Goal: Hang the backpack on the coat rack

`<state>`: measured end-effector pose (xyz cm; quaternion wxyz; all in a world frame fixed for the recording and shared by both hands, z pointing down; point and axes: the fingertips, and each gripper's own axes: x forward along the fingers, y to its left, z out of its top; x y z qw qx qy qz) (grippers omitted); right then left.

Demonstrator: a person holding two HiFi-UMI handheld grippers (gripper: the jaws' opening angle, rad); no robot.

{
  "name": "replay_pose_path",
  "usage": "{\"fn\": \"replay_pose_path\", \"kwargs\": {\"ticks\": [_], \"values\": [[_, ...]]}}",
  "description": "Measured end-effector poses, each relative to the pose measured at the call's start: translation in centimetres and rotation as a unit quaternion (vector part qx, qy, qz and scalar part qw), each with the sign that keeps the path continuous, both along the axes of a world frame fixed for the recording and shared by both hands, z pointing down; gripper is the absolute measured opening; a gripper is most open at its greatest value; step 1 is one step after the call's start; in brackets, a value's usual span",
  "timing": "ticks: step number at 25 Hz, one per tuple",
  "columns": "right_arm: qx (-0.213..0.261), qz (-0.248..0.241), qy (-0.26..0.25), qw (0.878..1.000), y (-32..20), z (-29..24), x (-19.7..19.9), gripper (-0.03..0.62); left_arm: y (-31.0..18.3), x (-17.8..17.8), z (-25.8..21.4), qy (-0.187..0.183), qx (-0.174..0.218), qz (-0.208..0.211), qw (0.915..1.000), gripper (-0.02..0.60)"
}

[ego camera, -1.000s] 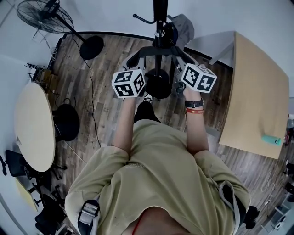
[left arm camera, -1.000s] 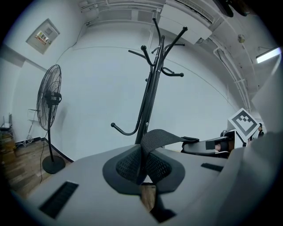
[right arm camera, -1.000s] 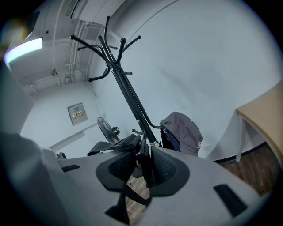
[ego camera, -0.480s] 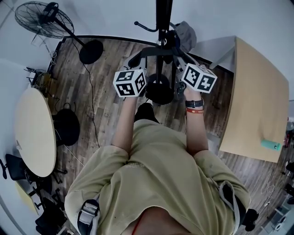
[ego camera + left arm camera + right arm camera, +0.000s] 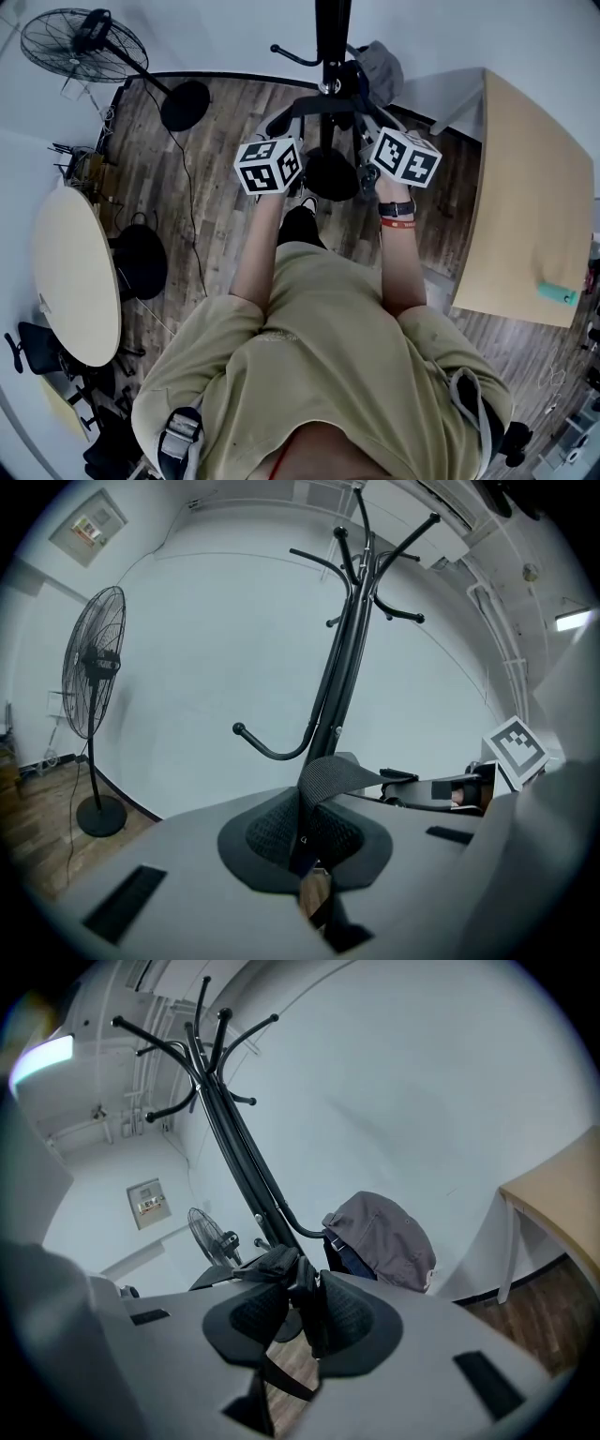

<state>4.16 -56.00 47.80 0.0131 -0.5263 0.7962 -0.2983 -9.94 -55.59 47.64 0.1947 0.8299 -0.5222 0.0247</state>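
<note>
Both my claws are pinching one black webbing strap (image 5: pixel 337 775): the left gripper (image 5: pixel 314 855) and the right gripper (image 5: pixel 305 1312) are each pressed onto it. The left gripper view shows the strap running off to the right, an empty lower hook on the black metal coat rack (image 5: pixel 342 667), and a black pedestal fan (image 5: pixel 94 663) far left. Only the right gripper view shows the grey fabric backpack (image 5: pixel 384 1237) just beyond that claw, at another lower hook. I cannot tell if it hangs there. Overhead, the strap spans between both claws in front of the pole.
</note>
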Motion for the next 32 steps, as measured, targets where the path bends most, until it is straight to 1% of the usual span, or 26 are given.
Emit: {"fn": "replay_pose_path", "kwargs": {"ticks": [2,7,16,22,26,32], "values": [[-0.003,-0.001,-0.002,1.000,-0.4,0.6,0.0,0.109,-0.5,0.1,0.4,0.003,-0.004,-0.002,1.0000,0.025],[-0.014,0.003,0.004,1.000,-0.7,1.6,0.0,0.109,-1.0,0.0,1.7,-0.003,-0.020,0.000,0.9998,0.025],[-0.040,-0.009,0.013,0.999,-0.2,3.6,-0.7,0.109,-0.6,0.0,4.1,0.002,-0.054,0.006,0.9985,0.025],[-0.055,-0.041,0.025,0.997,0.2,6.1,-1.8,0.110,0.0,1.5,6.8,-0.002,-0.076,0.030,0.9967,0.026],[-0.059,-0.054,0.027,0.996,0.6,6.7,-2.7,0.112,0.8,2.7,8.1,0.015,-0.093,0.048,0.9944,0.026],[-0.054,-0.073,0.041,0.995,1.1,7.8,-4.3,0.120,1.6,4.2,8.9,0.014,-0.092,0.063,0.9937,0.026]]}}
